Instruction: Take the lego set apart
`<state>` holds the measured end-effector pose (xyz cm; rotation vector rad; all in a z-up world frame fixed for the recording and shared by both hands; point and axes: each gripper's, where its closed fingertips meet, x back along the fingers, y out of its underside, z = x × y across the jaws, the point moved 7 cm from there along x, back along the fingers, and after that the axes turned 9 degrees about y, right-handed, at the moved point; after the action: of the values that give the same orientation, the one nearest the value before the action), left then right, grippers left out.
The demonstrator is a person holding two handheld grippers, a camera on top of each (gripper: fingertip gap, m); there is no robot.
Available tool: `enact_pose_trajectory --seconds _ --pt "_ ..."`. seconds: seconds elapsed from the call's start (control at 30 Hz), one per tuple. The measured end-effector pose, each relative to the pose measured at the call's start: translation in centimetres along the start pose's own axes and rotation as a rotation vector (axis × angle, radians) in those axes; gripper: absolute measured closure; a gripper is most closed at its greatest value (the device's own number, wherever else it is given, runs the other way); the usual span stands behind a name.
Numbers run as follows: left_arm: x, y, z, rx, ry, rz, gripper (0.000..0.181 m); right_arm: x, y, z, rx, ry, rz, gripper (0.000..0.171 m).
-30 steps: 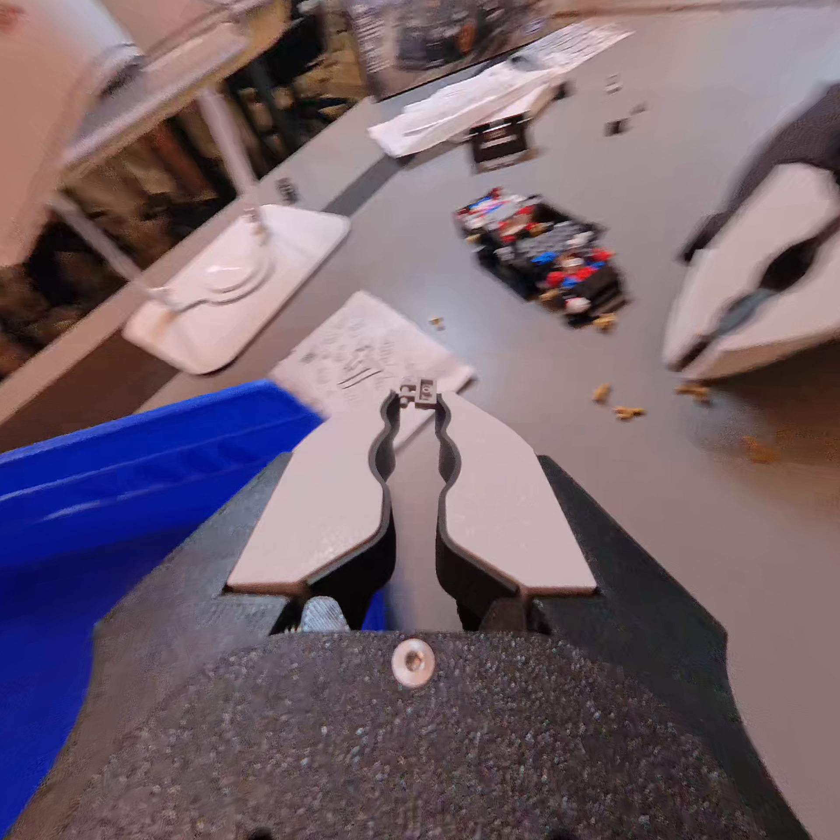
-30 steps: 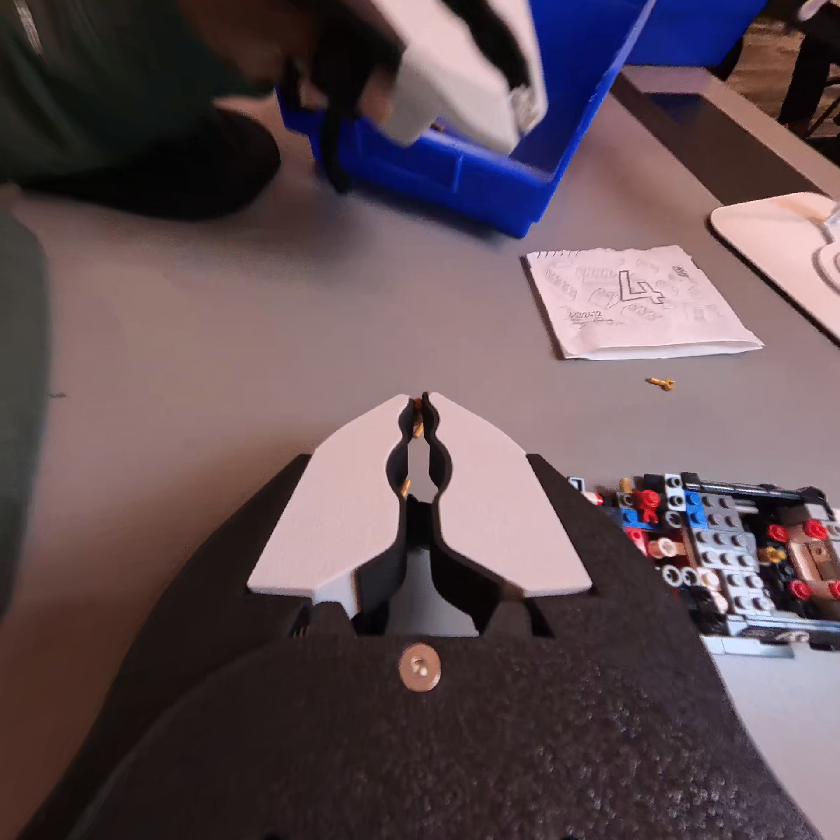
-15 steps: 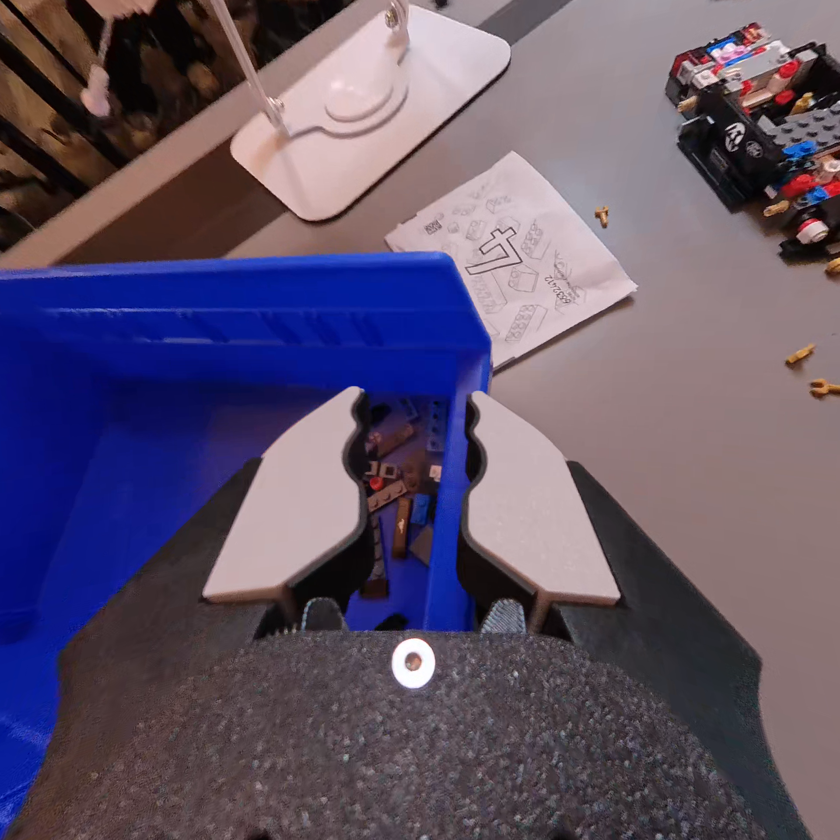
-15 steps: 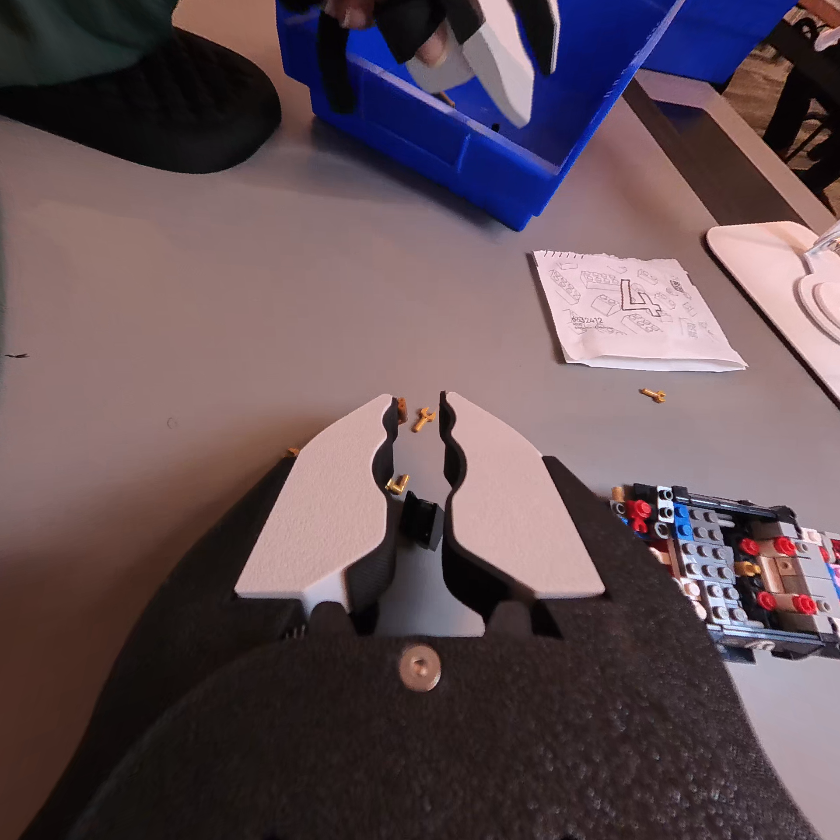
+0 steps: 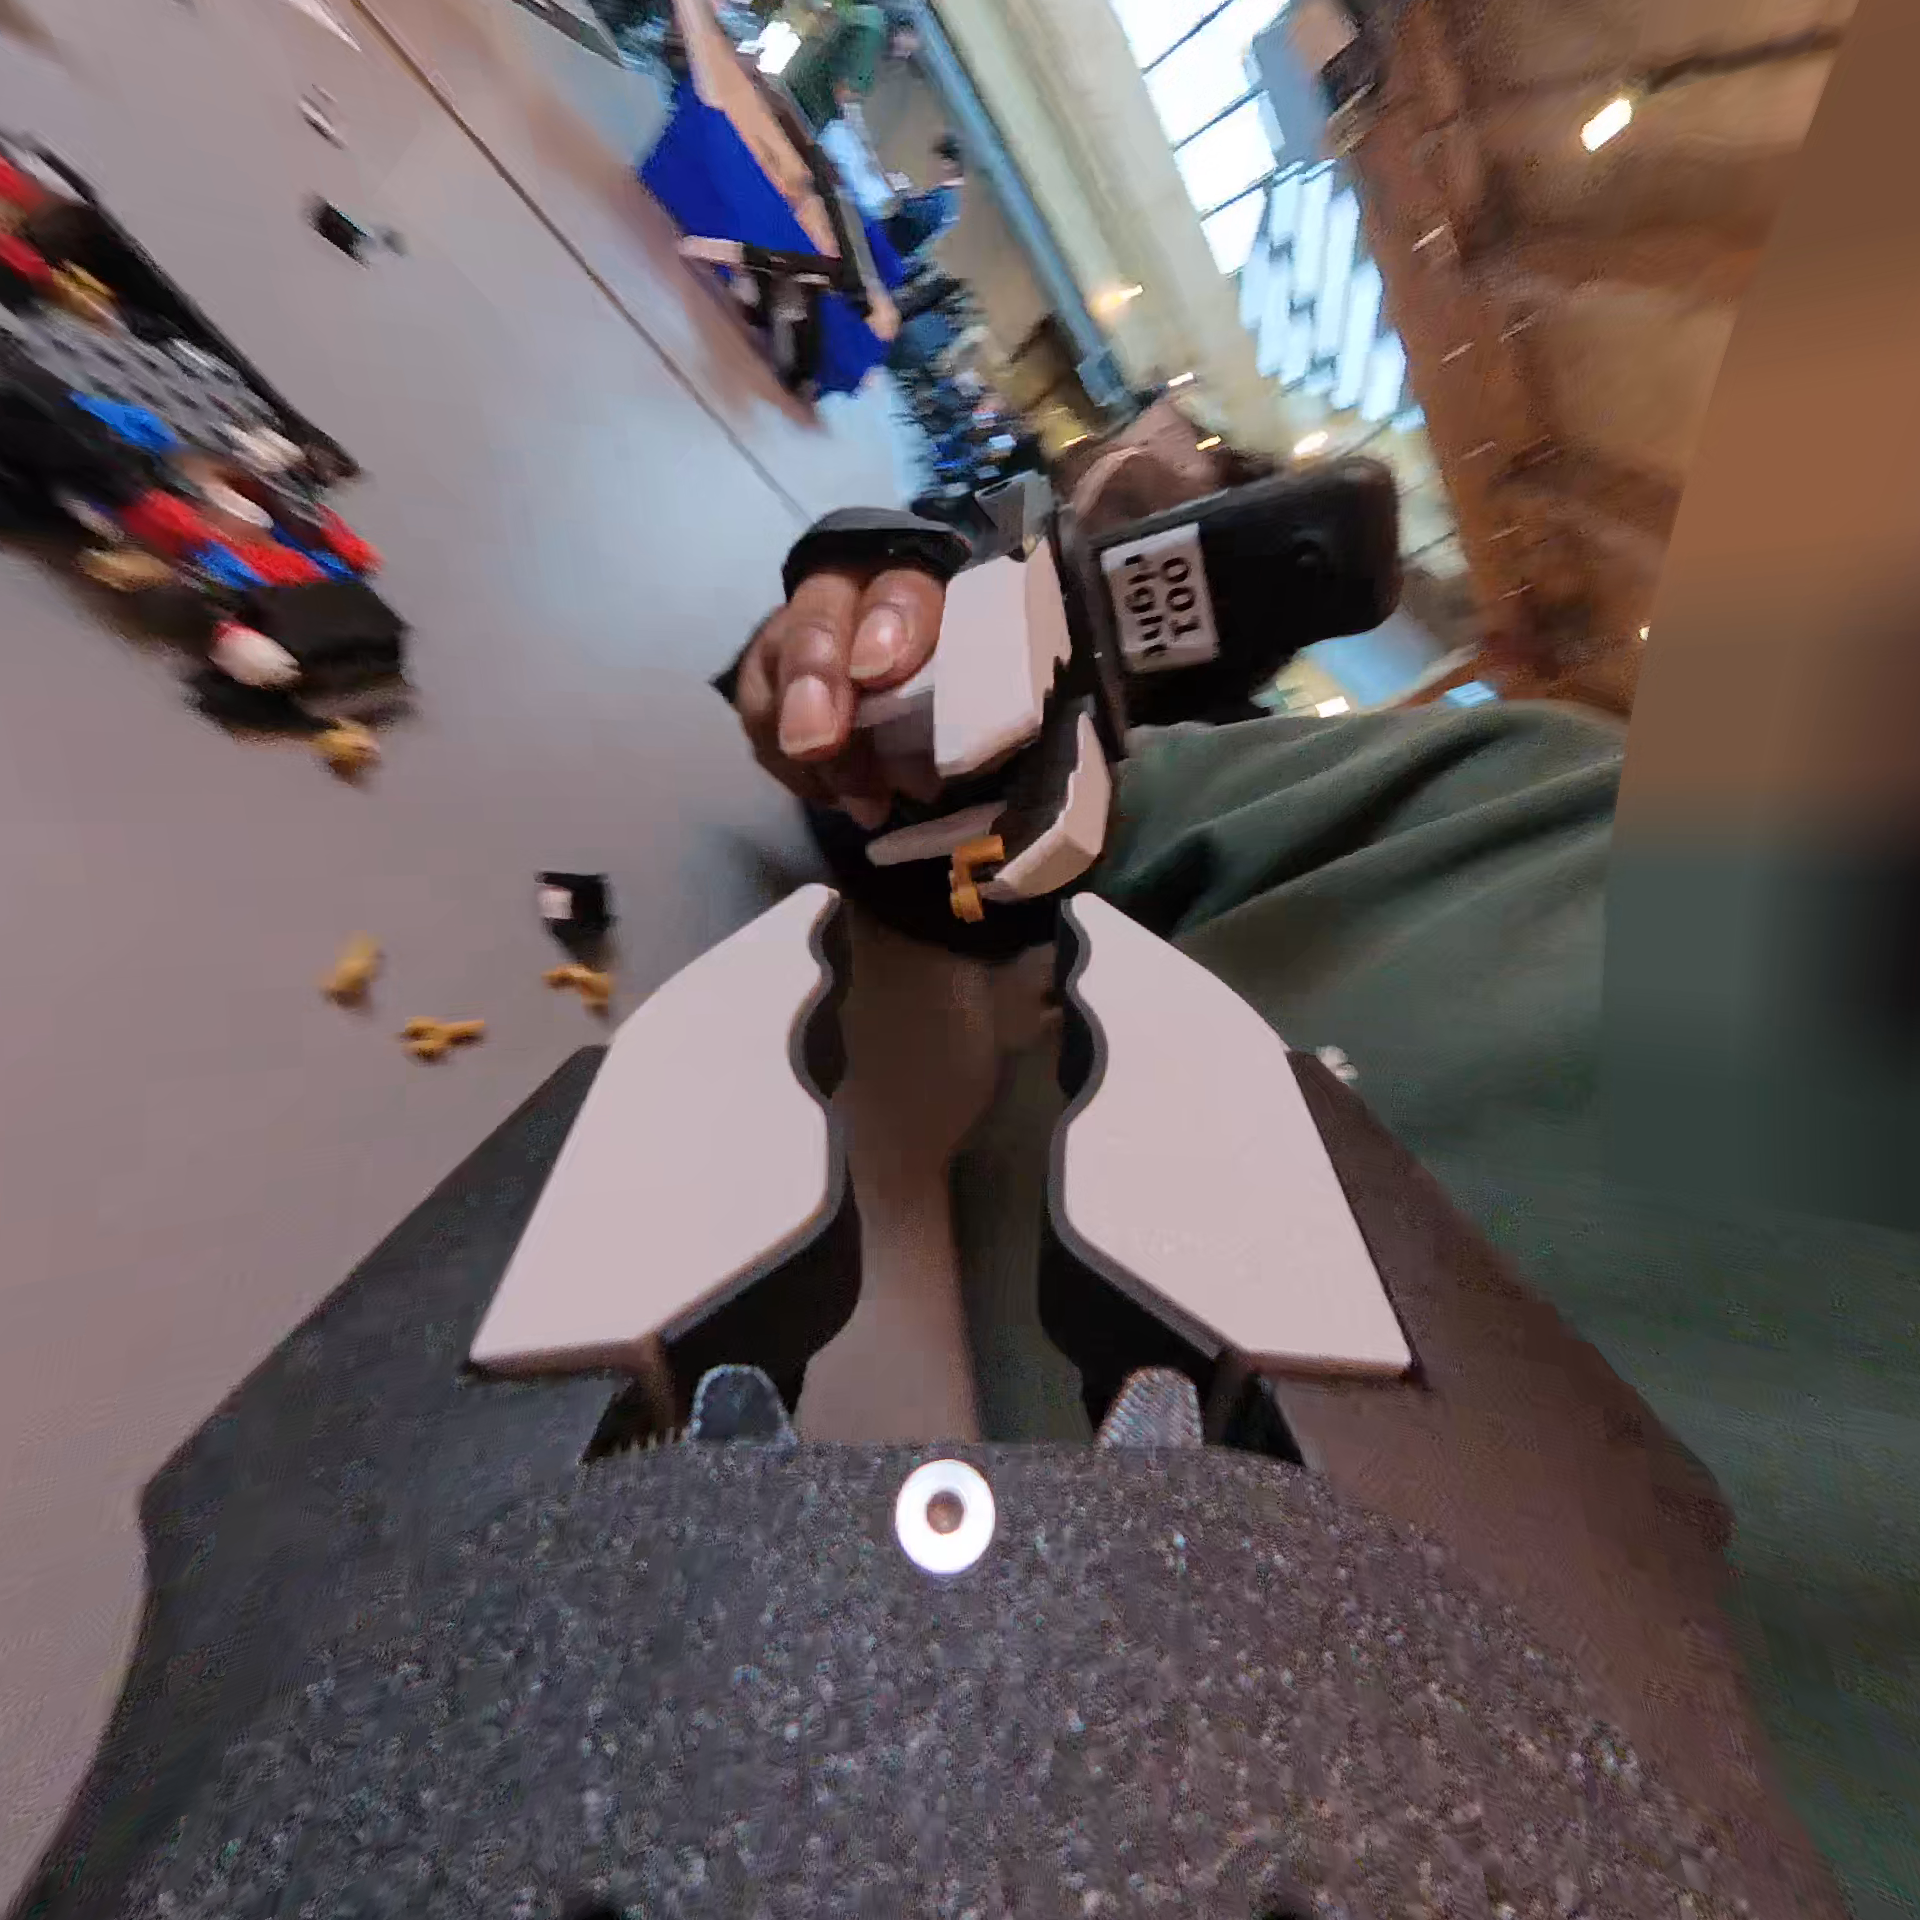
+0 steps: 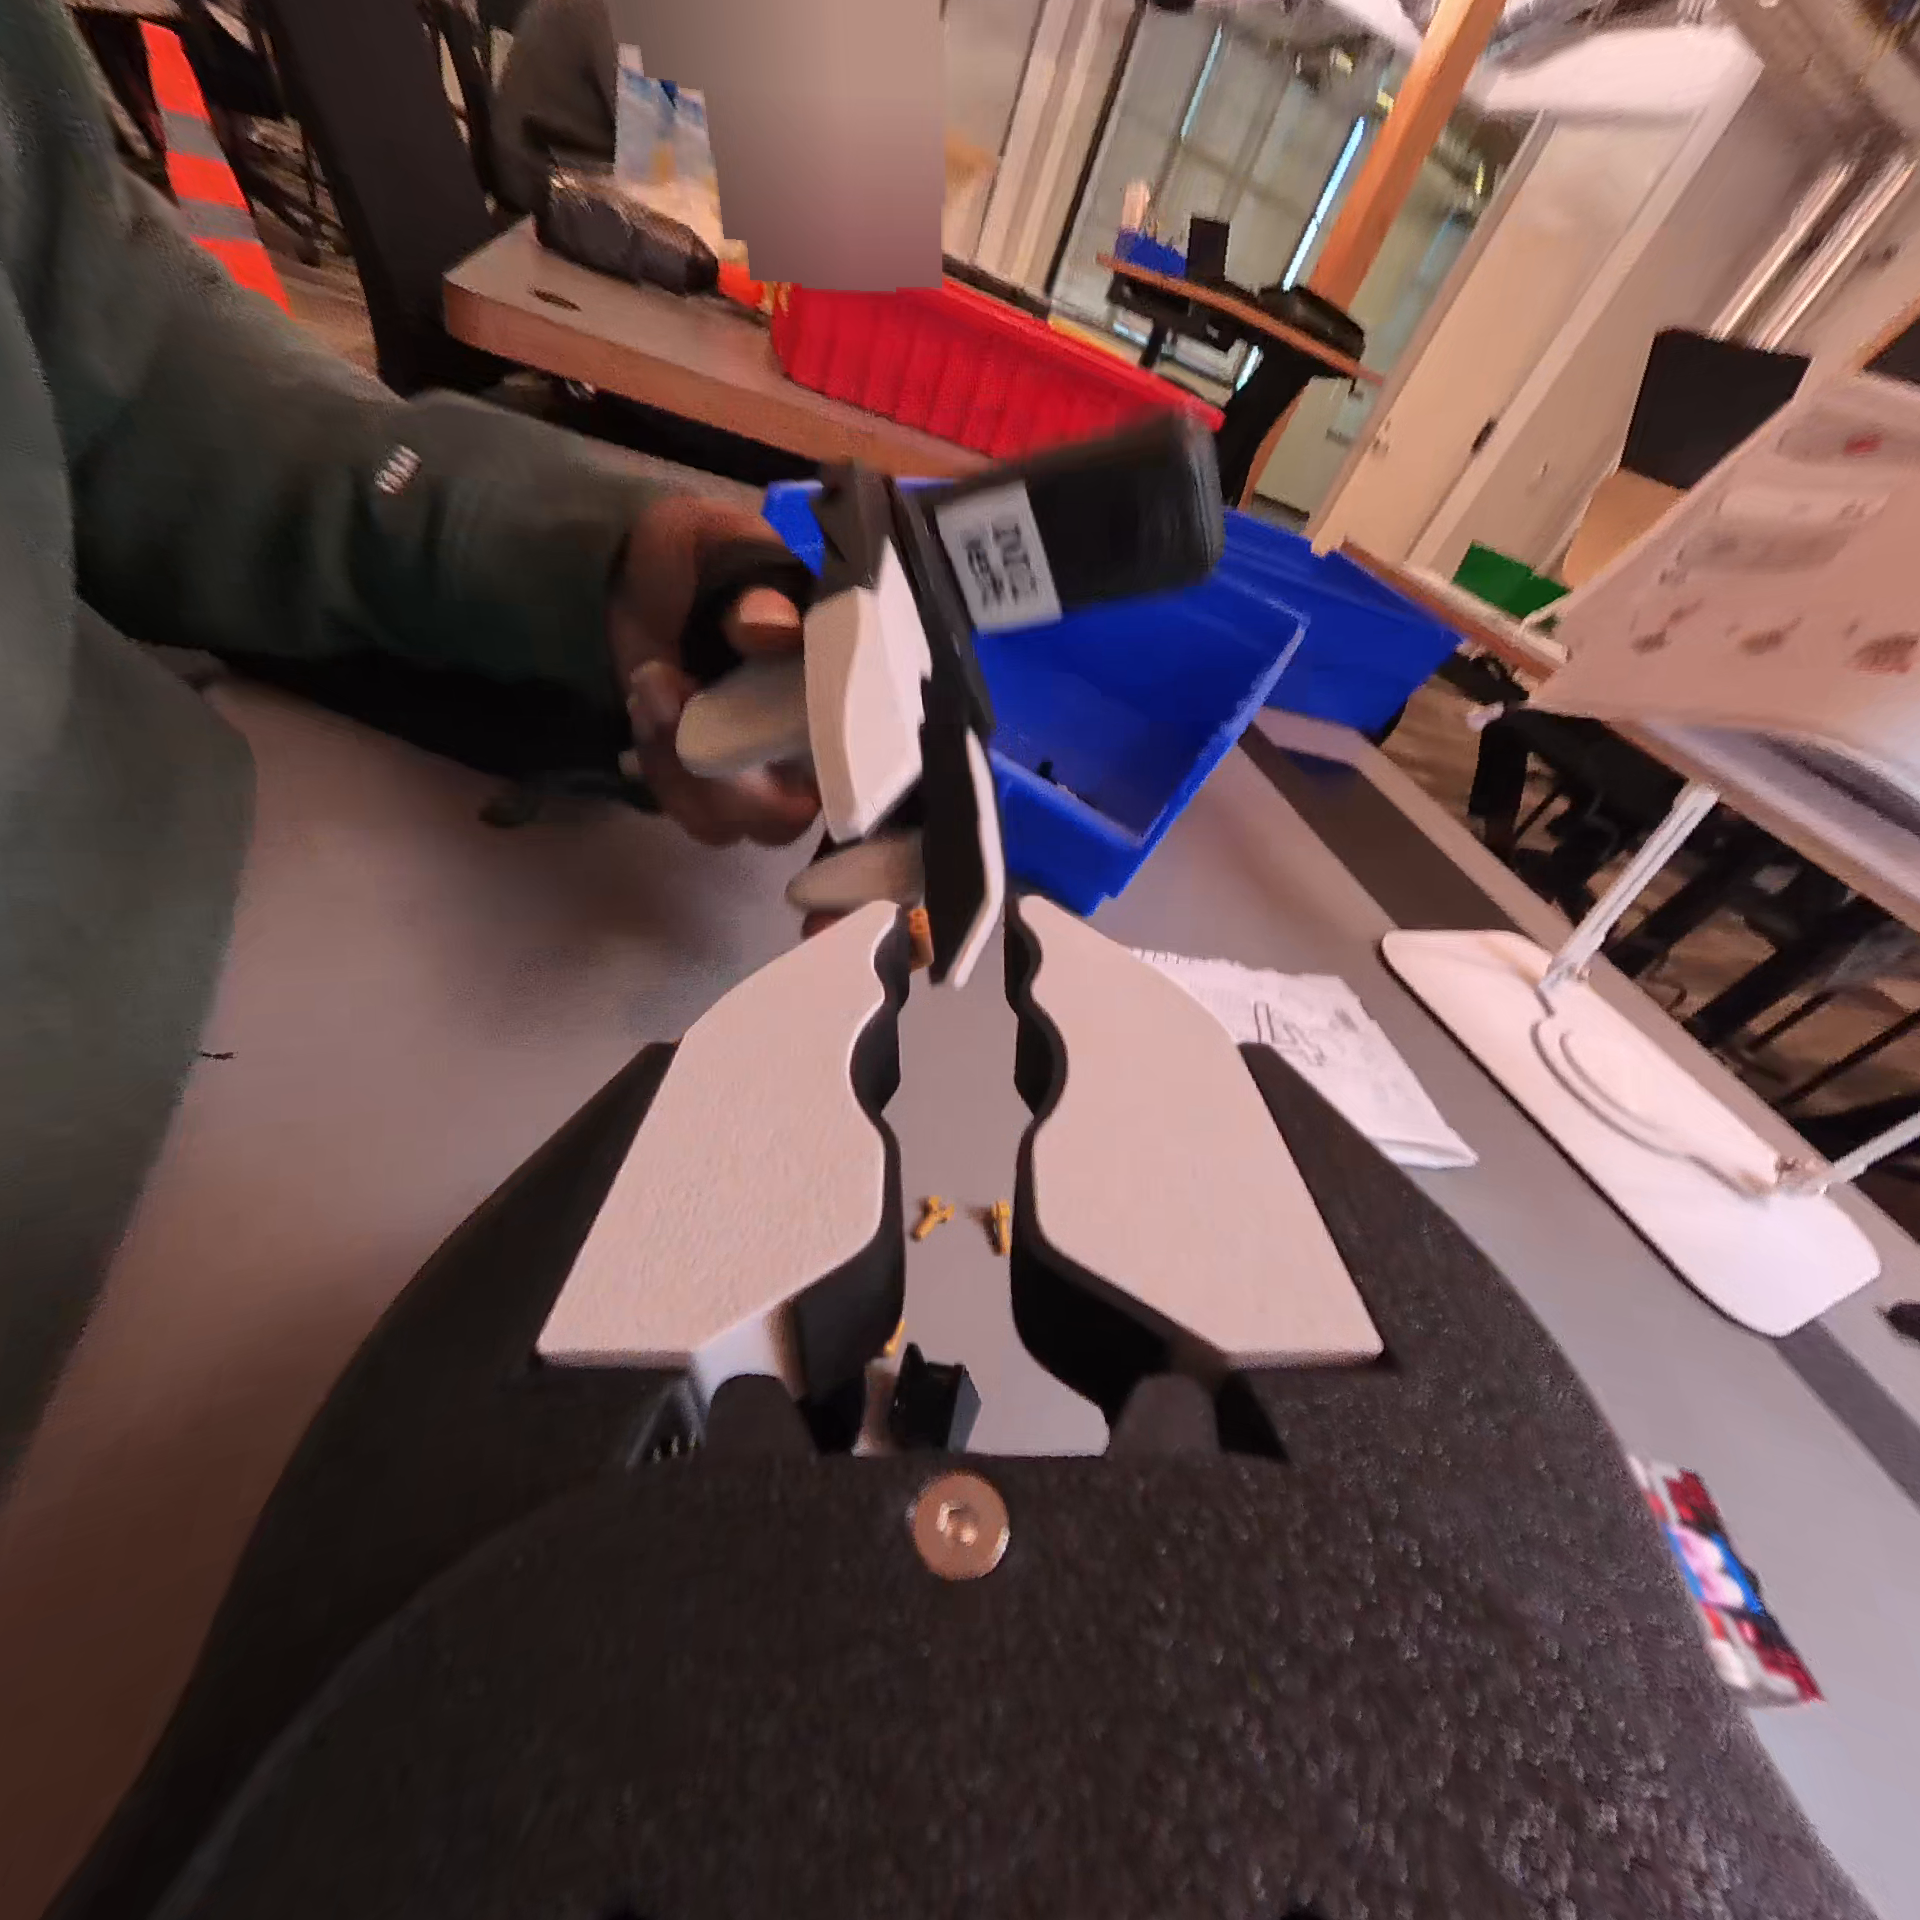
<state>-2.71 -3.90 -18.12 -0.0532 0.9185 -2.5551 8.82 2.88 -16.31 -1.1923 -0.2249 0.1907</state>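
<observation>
I'd swung the open, emptied left gripper up to the parted right gripper (gold pin clinging at its tip, probably next for binning).

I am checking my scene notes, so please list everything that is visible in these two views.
grey table: one, grey, under everything.
blue plastic bins: two, blue, one on the table, one behind it.
partly built lego model: one, black, red and blue, on the table.
small gold lego pieces: at least four, gold, loose on the table; one more at the right jaws' tip, grip unclear.
small black lego piece: one, black, near the gold ones.
white printed paper bag: one, white, beside the bin.
white flat stand base: one, white, table edge.
red ribbed bin: one, red, farther table.
dark green sleeves: two, green.
hands: two, each holding a gripper.
left gripper: jaws open.
right gripper: jaws open.
</observation>
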Motion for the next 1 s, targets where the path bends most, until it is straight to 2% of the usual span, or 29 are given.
enact_pose_trajectory --seconds 0.1,0.17,0.33,0.47,0.6,0.7,0.93,1.0 --pt "-1.2 0.3 0.1 0.152 0.201 0.056 0.147 0.2 -0.6 -0.5 0.033 -0.012 0.029 0.154" --pt "-1.8 0.7 0.3 0.165 0.249 0.037 0.154 0.2 -0.7 -0.8 0.053 -0.023 0.028 0.153" --pt "-2.2 1.0 0.5 0.133 0.254 -0.003 0.163 0.3 -0.9 -1.1 0.074 -0.036 0.044 0.149" --pt "-2.1 1.2 0.5 0.123 0.243 -0.034 0.165 0.5 -1.0 -0.9 0.092 -0.036 0.041 0.138" --pt "-2.0 1.3 0.6 0.107 0.25 -0.053 0.167 0.7 -1.2 -1.0 0.115 -0.047 0.048 0.137" --pt "-1.2 0.9 0.9 0.121 0.316 -0.001 0.174 1.3 -1.4 -0.2 0.115 -0.029 0.054 0.139" --pt "-0.5 0.3 0.6 0.058 0.212 0.018 0.174 1.4 -0.9 0.4 0.092 -0.009 0.032 0.14" --pt "0.1 -0.1 0.4 0.016 0.129 0.017 0.174 1.3 -0.5 0.9 0.074 0.015 0.013 0.142"
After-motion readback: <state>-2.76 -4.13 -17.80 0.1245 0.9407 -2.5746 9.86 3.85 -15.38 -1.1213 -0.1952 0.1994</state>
